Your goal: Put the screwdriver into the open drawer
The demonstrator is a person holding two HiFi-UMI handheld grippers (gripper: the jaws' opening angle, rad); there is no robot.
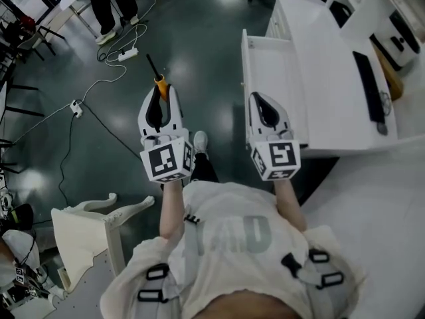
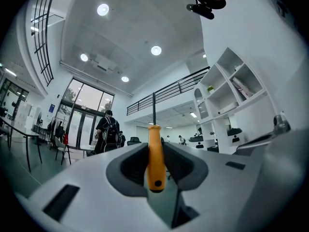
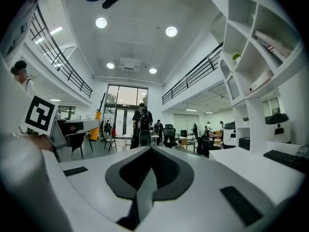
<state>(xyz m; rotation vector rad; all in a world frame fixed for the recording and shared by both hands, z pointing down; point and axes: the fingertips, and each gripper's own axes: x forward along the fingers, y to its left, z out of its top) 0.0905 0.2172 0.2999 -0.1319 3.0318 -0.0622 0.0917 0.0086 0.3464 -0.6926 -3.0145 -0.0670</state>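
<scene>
**A:** Both your forearms reach straight out from your chest, side by side, grippers about level. Your left gripper [image 1: 160,90] hangs over the dark floor [image 1: 199,45]. Your right gripper [image 1: 260,102] shows over the near end of the open drawer [image 1: 289,72].

**B:** And the left one's got the goods. Its jaws are narrowed onto the orange handle of the screwdriver [image 1: 158,78], with the black shaft poking out past the tips, away from you. So the screwdriver is up in the air, left of the drawer, not in it.

**A:** Your left gripper view nails that grip: pads pressed on both sides of the handle, butt end toward the camera, shaft running up the frame. There's no drawer there though, just a tall room and a person with a backpack [image 2: 107,132].

**B:** Your right gripper's jaws sit together with nothing between them. Only the head view gives you the drawer, plus the white desk [image 1: 332,65] and the keyboard [image 1: 367,85].

**A:** One extra from the right gripper view: at its left edge is your left gripper's marker cube [image 3: 40,113]. Beside it there's something orange, likely that same handle, though it's small there.
</scene>
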